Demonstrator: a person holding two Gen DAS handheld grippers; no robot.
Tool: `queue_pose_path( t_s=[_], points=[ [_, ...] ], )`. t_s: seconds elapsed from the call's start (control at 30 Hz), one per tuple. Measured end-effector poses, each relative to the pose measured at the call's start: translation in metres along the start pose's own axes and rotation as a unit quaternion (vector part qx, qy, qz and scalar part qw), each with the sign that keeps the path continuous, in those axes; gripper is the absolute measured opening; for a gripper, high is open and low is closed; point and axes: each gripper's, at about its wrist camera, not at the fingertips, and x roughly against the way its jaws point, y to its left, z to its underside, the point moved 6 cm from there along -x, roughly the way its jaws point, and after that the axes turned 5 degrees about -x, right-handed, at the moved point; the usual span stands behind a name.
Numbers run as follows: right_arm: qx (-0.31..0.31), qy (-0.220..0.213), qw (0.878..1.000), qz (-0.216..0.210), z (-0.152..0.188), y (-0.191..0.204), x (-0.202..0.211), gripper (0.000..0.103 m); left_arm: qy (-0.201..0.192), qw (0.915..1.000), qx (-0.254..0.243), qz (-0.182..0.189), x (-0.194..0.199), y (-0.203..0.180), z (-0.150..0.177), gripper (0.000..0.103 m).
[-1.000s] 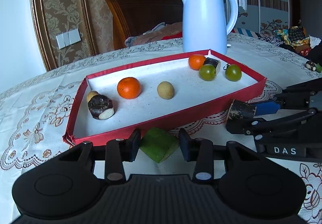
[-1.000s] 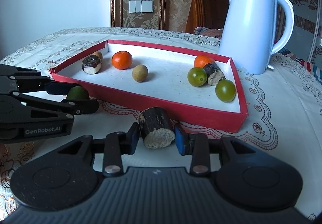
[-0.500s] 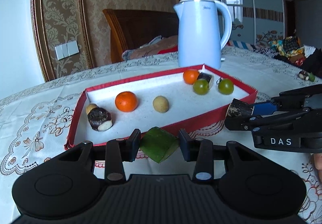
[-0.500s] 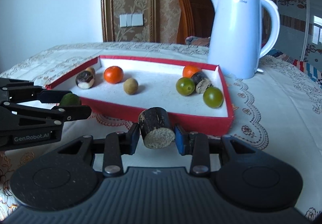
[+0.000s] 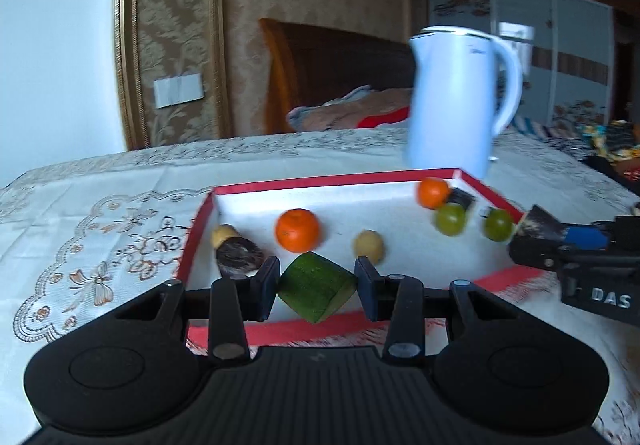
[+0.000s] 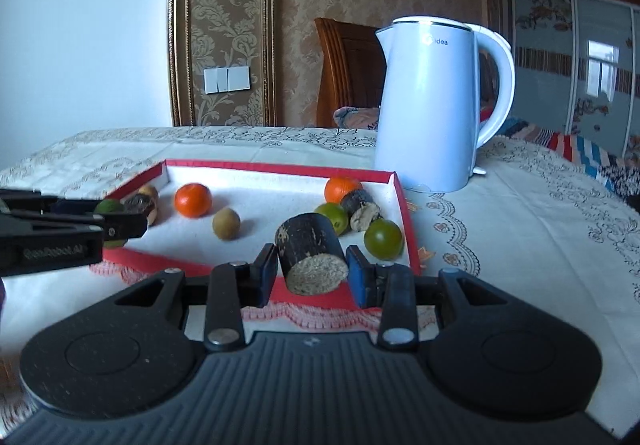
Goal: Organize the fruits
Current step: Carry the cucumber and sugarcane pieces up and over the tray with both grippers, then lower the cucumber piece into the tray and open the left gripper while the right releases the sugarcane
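My left gripper (image 5: 317,287) is shut on a green cut chunk of fruit (image 5: 316,291), held just over the near rim of the red tray (image 5: 332,181). My right gripper (image 6: 312,271) is shut on a dark-skinned cane piece with a pale cut end (image 6: 311,253), above the tray's near edge (image 6: 176,267). Inside the tray lie two oranges (image 6: 193,199) (image 6: 342,189), two green round fruits (image 6: 382,239) (image 6: 333,217), a tan round fruit (image 6: 226,224) and two other dark cane pieces (image 6: 363,209) (image 5: 239,255). Each gripper shows at the edge of the other's view.
A white electric kettle (image 6: 432,105) stands right behind the tray's far right corner. The table carries a cream lace cloth (image 5: 100,205). A wooden chair back (image 6: 346,69) and patterned wall lie beyond. Bare cloth shows left and right of the tray.
Both grippers have risen and moved forward with their pieces, from the cloth in front of the tray to over its near rim. Both views have rolled slightly. The grips are unchanged.
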Motion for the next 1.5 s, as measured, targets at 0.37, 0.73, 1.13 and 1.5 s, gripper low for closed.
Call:
queue_pose_path(
  t_s=[0.37, 0.73, 1.13, 1.5],
  points=[
    [0.012, 0.052, 0.999, 0.002, -0.009, 0.016, -0.057, 0.035, 0.039, 0.9981, 0.021, -0.043, -0.039, 0.01, -0.007, 0.04],
    [0.008, 0.1, 0.995, 0.003, 0.0, 0.024, -0.094, 0.035, 0.047, 0.9961, 0.044, -0.06, -0.056, 0.019, -0.007, 0.04],
    [0.004, 0.091, 0.996, 0.024, -0.009, 0.027, -0.117, 0.035, 0.038, 0.9956, 0.023, -0.083, -0.07, 0.012, -0.012, 0.04],
    [-0.008, 0.087, 0.996, 0.036, -0.017, 0.025, -0.138, 0.035, 0.05, 0.9943, 0.069, -0.064, -0.088, 0.019, -0.012, 0.043]
  ],
)
